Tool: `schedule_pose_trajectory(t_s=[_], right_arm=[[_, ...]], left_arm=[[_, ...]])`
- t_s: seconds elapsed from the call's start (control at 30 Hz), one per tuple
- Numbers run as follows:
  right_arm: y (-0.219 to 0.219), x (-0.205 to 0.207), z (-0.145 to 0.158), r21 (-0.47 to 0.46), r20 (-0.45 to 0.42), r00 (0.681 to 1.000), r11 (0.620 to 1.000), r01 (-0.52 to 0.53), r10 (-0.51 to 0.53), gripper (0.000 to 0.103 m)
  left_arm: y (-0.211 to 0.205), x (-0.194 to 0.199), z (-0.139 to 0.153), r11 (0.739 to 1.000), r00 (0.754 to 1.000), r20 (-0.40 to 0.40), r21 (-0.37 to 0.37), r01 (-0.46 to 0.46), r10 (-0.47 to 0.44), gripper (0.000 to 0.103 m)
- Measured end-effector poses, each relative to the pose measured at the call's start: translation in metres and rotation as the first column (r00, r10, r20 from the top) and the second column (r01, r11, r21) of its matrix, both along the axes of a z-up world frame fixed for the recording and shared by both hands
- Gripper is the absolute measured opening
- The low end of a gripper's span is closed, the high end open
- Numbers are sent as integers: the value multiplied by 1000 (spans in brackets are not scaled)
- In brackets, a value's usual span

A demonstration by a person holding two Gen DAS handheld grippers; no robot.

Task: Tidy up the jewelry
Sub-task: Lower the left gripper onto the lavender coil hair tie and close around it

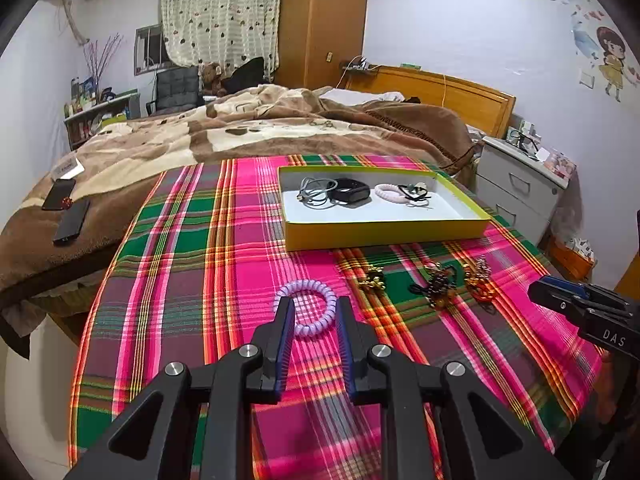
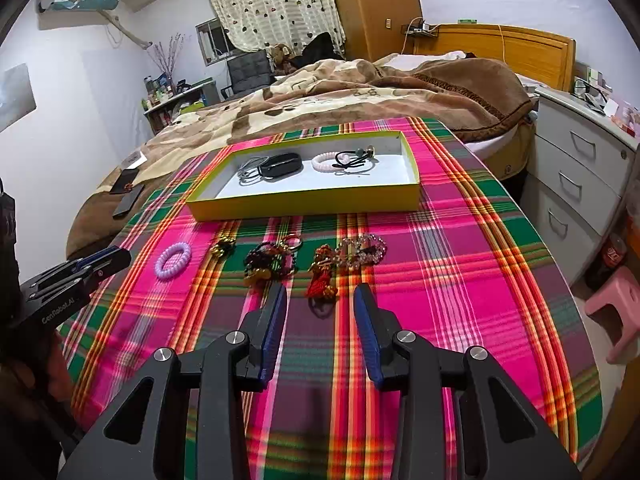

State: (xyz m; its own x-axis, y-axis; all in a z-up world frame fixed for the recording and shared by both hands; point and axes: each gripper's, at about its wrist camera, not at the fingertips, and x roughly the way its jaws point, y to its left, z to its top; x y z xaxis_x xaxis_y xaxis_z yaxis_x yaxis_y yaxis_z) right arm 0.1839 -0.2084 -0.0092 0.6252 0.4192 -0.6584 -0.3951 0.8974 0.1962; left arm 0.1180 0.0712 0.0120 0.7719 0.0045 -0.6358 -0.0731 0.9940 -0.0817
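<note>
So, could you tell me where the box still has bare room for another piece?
In the yellow box, the white floor is bare along the near wall and at the right end. Its far half is crowded: grey cords, black case, pink bracelet, black hair tie.

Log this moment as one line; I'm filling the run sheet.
left gripper: open, around purple coil hair tie | right gripper: open, before red ornament | yellow tray: some pieces already inside
</note>
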Motion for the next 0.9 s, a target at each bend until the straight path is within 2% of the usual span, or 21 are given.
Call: schedule_pose_trajectory(t_s=[0.13, 0.53, 0.8, 0.9], right_arm=[[3, 14, -8, 10, -38, 999, 1000, 6, -5, 36], [32, 36, -32, -85, -92, 994, 994, -72, 64, 36], [41, 43, -36, -146, -107, 991, 985, -97, 82, 36], [44, 44, -36, -185, -99, 992, 978, -92, 75, 25]], left_arm=[[6, 14, -7, 1000, 999, -35, -7, -11, 10, 20], [24, 47, -32, 997, 989, -144, -71, -35, 25, 20], [22, 62, -42, 998, 980, -198, -54, -45, 33, 20], [17, 65, -43, 999, 978, -206, -21, -39, 34, 20]])
